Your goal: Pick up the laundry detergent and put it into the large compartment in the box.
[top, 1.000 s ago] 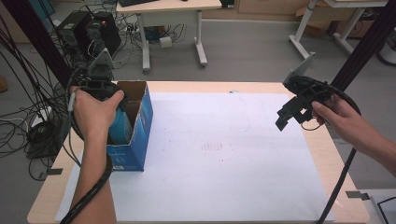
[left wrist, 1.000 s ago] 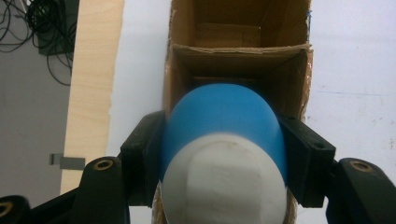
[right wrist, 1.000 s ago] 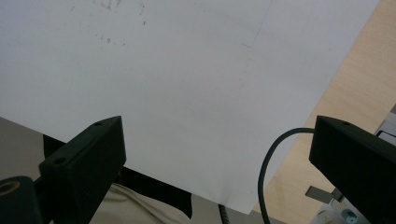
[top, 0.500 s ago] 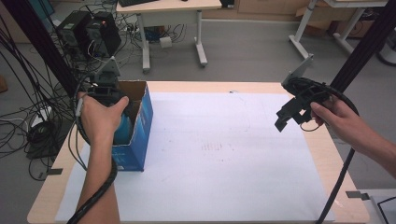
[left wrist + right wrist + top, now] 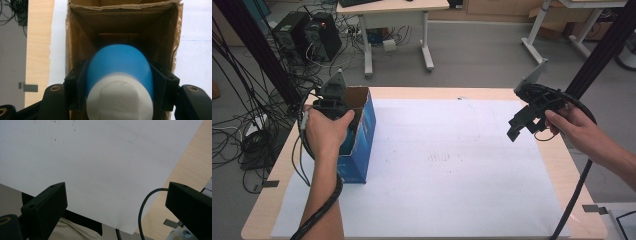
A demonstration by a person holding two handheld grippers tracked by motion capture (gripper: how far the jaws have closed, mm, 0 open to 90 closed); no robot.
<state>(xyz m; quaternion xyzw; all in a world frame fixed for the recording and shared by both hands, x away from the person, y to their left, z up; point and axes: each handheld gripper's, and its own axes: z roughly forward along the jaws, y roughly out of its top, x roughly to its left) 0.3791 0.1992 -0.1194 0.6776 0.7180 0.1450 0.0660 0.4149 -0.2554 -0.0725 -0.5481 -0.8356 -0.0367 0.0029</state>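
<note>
1. Left tongs (image 5: 120, 85): jaws pinch a blue object with a white end (image 5: 120, 75) from both sides. The white end faces the camera; the blue rounded end points down into the open cardboard box (image 5: 75, 37).
2. High view: left hand (image 5: 326, 131) holds the left tongs (image 5: 332, 100) over the open top of the box (image 5: 362, 145). The box has a blue outside and brown inside, and stands upright on the left part of the desk (image 5: 412, 92). The blue object is hidden there by hand and tongs.
3. Right tongs (image 5: 120, 202): jaws spread wide, nothing between them. Below them lies the white paper sheet (image 5: 100, 157) and the bare wooden desk edge (image 5: 190, 170). A black cable (image 5: 147, 202) loops between the jaws.
4. High view: right hand (image 5: 572, 127) holds the right tongs (image 5: 524, 122) above the right part of the white sheet (image 5: 452, 165), well apart from the box.
5. Writing: faint marks on the sheet near its middle, too small to read. No label readable on the box or blue object.
</note>
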